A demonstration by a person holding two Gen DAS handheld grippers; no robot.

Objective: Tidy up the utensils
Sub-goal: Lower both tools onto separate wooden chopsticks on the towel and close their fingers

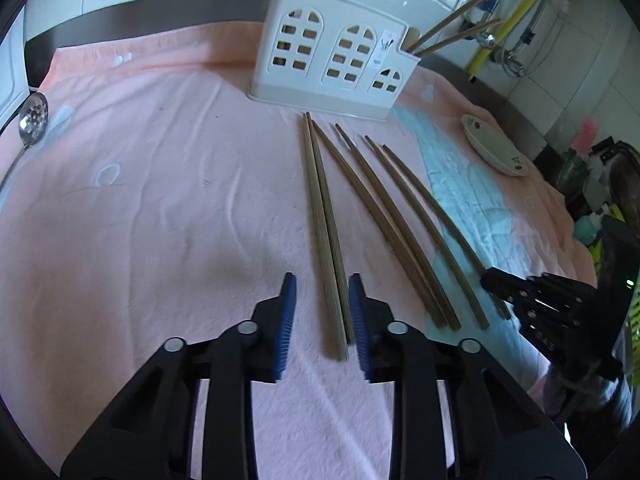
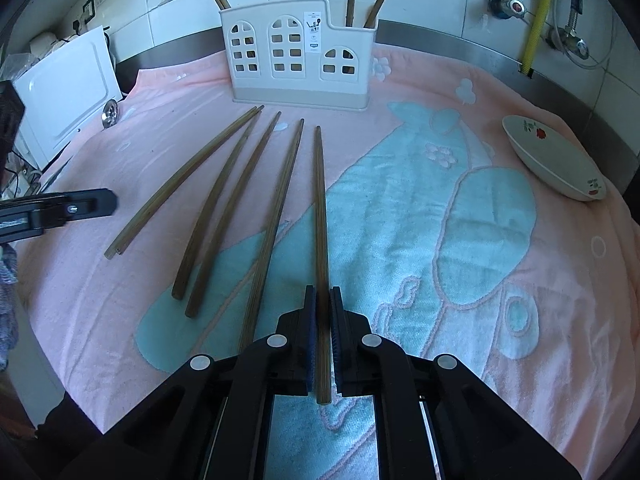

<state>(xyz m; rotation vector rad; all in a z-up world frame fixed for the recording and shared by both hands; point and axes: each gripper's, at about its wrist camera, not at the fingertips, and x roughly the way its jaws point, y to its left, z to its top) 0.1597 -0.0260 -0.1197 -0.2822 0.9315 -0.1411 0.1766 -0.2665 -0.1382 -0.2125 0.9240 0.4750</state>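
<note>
Several brown wooden chopsticks lie fanned out on a pink and blue towel (image 1: 160, 200). A pair of chopsticks (image 1: 320, 220) lies side by side between the blue pads (image 1: 286, 320) of my left gripper (image 1: 322, 292). The jaws stand apart, with the left pad clear of the pair, so the gripper is open. My right gripper (image 2: 322, 292) is shut on the near end of a single chopstick (image 2: 319, 208), the rightmost of the row. The white utensil holder (image 2: 298, 52) stands behind the row with chopsticks upright in it. Each gripper shows at the edge of the other's view: the left gripper (image 2: 92, 204) and the right gripper (image 1: 494, 280).
A white flowered dish (image 2: 556, 156) sits at the towel's right edge. A metal slotted spoon (image 1: 34, 120) lies at the far left. A white board (image 2: 68, 92) leans at the back left. A tiled wall with pipes and a yellow hose (image 2: 538, 16) runs behind.
</note>
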